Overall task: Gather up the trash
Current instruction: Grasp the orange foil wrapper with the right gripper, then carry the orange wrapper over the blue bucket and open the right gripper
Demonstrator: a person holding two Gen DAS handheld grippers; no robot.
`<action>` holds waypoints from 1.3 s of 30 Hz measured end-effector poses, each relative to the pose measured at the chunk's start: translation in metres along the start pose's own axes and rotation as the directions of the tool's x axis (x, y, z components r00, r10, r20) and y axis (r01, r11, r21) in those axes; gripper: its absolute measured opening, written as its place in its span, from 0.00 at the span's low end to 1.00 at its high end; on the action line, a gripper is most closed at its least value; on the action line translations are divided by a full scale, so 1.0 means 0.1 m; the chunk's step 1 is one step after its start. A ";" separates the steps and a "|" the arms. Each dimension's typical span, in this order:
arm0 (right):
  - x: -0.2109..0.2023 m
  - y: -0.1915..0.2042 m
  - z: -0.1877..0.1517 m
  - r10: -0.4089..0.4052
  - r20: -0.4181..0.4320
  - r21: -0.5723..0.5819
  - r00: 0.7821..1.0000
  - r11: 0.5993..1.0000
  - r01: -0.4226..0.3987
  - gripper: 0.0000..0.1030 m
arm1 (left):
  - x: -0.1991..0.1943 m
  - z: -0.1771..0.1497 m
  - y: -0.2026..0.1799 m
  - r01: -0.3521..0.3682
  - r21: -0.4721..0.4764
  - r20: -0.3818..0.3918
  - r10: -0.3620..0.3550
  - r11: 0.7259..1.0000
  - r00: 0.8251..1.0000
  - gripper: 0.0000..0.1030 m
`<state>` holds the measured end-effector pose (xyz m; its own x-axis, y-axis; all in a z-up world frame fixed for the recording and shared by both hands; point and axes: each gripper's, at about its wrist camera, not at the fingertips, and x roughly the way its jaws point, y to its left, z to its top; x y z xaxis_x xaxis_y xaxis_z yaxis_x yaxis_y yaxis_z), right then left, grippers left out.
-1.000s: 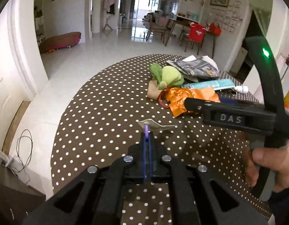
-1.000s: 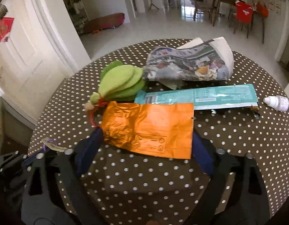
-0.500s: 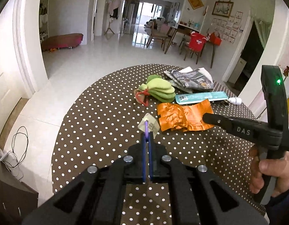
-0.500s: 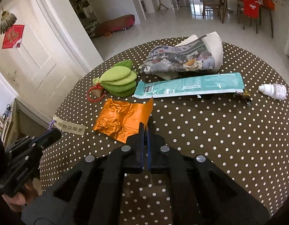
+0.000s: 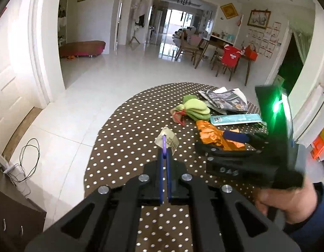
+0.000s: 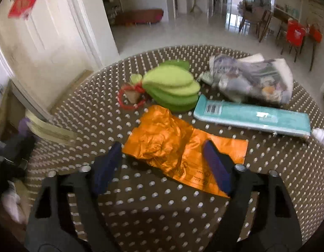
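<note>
A paper tag [image 5: 167, 140] is pinched in the closed left gripper [image 5: 164, 154]. The right gripper [image 6: 162, 159], jaws just reopened, is spread around the orange wrapper [image 6: 168, 142].

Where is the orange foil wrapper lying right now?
In the right wrist view the orange foil wrapper lies on the dotted table, partly between the open right claw fingers, just nearer than the green felt leaves and teal packet.
</note>
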<state>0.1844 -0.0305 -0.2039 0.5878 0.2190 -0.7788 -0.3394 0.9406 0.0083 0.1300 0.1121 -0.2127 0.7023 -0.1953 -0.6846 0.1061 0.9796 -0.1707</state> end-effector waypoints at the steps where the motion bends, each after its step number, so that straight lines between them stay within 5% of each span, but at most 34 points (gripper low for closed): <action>1: -0.01 -0.01 0.00 0.002 0.000 0.001 1.000 1.000 -0.002 0.41 | -0.01 -0.01 0.01 -0.001 -0.001 -0.001 0.001 1.000 1.000 0.03; 11: -0.50 -0.77 -0.31 0.187 0.111 0.180 0.976 0.962 -0.204 0.35 | -0.03 0.05 -0.19 0.044 0.036 0.009 -0.044 0.998 0.999 0.03; 23: -1.69 -1.75 -0.82 0.046 0.272 0.334 0.961 0.932 -0.139 0.35 | -0.08 0.31 -1.23 0.187 0.182 0.033 -0.196 0.965 0.980 0.03; 30: -2.35 -2.52 -1.42 -0.145 0.303 0.493 0.942 0.870 -0.025 0.35 | -0.03 0.33 -2.28 0.308 0.323 -0.001 -0.326 0.895 0.946 0.03; 39: -2.99 -3.53 -2.59 -0.354 0.219 0.706 0.909 0.701 0.103 0.35 | 0.07 0.05 -3.74 0.480 0.448 -0.115 -0.484 0.754 0.868 0.03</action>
<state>-0.0618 -0.4948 -0.1360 0.8152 -0.0776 -0.5740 0.3415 0.8648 0.3682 0.0990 -0.2554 -0.1496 0.4767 -0.6488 -0.5932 0.7326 0.6661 -0.1399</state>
